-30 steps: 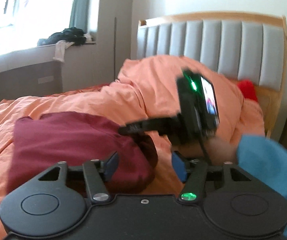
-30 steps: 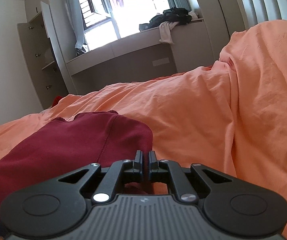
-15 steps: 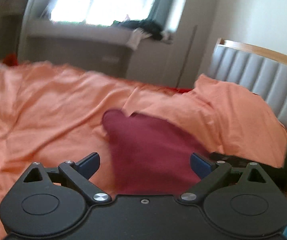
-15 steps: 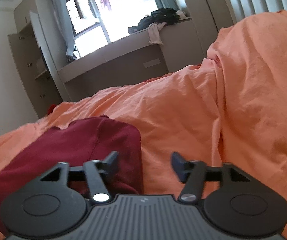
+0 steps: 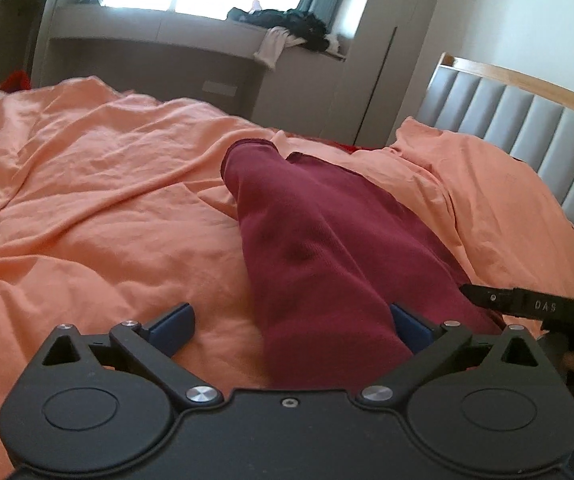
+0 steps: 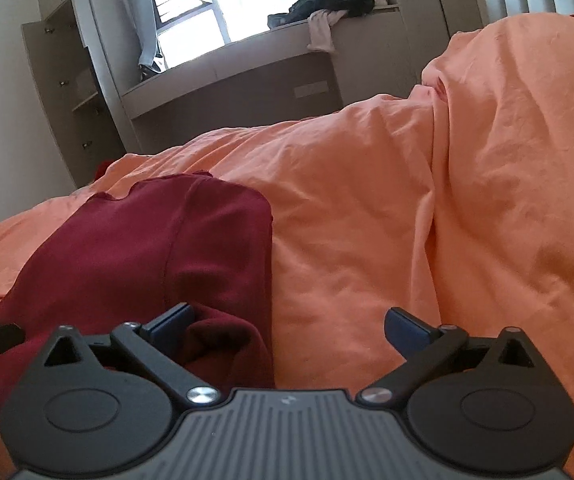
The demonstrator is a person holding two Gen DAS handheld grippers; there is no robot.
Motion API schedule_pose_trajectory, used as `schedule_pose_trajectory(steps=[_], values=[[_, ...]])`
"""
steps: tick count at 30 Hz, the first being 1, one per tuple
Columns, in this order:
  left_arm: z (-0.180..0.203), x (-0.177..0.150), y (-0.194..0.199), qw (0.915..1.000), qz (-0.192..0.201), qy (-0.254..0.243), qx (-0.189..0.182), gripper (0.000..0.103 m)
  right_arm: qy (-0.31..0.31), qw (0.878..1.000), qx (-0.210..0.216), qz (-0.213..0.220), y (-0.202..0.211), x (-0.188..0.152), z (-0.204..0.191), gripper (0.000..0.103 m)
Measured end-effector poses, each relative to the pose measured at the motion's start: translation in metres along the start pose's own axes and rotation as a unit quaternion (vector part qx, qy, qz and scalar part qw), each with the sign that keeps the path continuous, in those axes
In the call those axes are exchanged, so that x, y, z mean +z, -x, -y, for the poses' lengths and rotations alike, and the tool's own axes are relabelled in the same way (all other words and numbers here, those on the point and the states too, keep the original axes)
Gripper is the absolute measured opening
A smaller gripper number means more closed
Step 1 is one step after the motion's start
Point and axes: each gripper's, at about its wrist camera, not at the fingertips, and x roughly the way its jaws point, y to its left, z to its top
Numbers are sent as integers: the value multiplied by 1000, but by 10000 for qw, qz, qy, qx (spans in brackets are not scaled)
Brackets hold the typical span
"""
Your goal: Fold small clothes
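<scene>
Orange bedding (image 5: 107, 208) carries the folded maroon garment (image 5: 327, 240), and both the left gripper (image 5: 291, 324) and right gripper (image 6: 287, 326) have just been opening their fingers wide, holding nothing, so pull back gently without dragging cloth.

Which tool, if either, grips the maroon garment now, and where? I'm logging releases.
Neither. The left tool and right tool have both just been opening and stand wide; the maroon garment lies loose on the orange bedding, no pad pressing it.
</scene>
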Motion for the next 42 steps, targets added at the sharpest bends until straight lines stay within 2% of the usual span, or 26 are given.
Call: schedule_pose_trajectory(steps=[5, 9, 13, 17, 21, 23, 30, 35, 42], values=[[0, -2, 1, 9999, 98, -18, -14, 103, -107, 9998, 139, -68, 1, 4, 4, 103], [0, -2, 1, 9999, 111, 2, -29, 103, -465, 9977, 420, 265, 7, 10, 9, 103], [-1, -3, 1, 10000, 59, 7, -3, 103, -817, 9934, 732, 342, -2, 14, 10, 103], [0, -2, 2, 10000, 45, 23, 19, 103, -1225, 9879, 945, 84, -22, 13, 13, 103], [1, -1, 2, 10000, 43, 24, 25, 103, -1518, 9836, 961, -166, -34, 6, 18, 103], [1, -1, 2, 10000, 45, 31, 17, 103, -1493, 9841, 937, -220, -33, 7, 19, 103], [1, -1, 2, 10000, 57, 33, 14, 103, -1057, 9931, 293, -417, -11, 6, 31, 103], [1, -1, 2, 10000, 58, 36, 15, 103, -712, 9954, 302, -570, -2, 5, 33, 103], [0, -1, 2, 10000, 63, 40, 12, 103, -385, 9974, 244, -563, 11, 4, 32, 103]])
